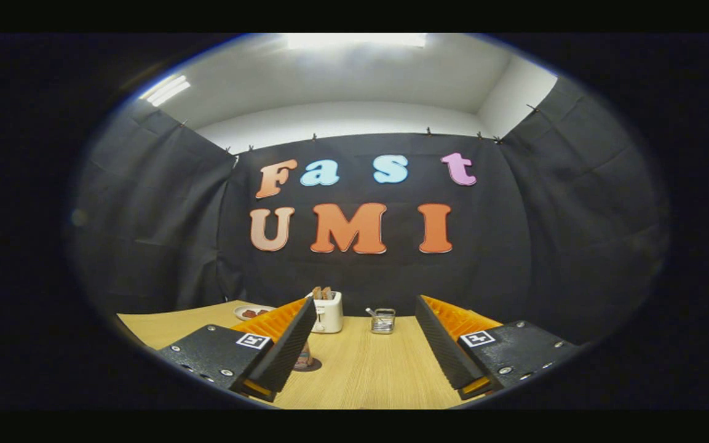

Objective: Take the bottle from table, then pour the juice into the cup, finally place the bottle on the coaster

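Note:
My gripper (366, 301) is open over the wooden table (360, 369), its two black ridged fingers (286, 347) spread wide with nothing between them. Just behind the left finger, a small pinkish-brown object (304, 357) stands on a dark round coaster (311, 368). The finger hides most of it, so I cannot tell whether it is the bottle or the cup.
A white toaster (328, 312) with toast in it stands at the table's far edge, beyond the left finger. A small clear container (382, 320) sits to its right. A white plate (251, 312) with red pieces lies at the far left. The black cloth wall rises behind.

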Demonstrator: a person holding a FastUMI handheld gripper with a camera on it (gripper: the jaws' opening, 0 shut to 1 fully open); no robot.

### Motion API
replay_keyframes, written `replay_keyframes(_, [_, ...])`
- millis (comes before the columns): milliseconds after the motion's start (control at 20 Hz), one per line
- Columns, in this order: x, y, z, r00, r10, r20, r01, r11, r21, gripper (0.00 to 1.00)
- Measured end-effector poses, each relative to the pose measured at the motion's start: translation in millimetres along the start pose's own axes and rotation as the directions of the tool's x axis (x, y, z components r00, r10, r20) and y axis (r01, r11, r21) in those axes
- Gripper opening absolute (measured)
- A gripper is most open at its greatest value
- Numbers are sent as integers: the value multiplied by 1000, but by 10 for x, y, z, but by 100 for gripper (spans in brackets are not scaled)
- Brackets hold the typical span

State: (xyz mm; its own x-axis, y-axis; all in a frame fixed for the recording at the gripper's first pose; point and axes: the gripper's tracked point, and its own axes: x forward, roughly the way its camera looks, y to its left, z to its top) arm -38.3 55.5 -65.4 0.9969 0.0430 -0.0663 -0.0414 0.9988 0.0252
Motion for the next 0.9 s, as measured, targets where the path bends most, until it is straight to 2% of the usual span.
replay_keyframes(400, [-69,6,85,999,-22,24,23,999,-49,96])
replay_keyframes(700, [-49,73,60,999,-15,29,17,999,-45,96])
replay_keyframes(900, [-45,11,26,999,-40,28,41,998,-54,96])
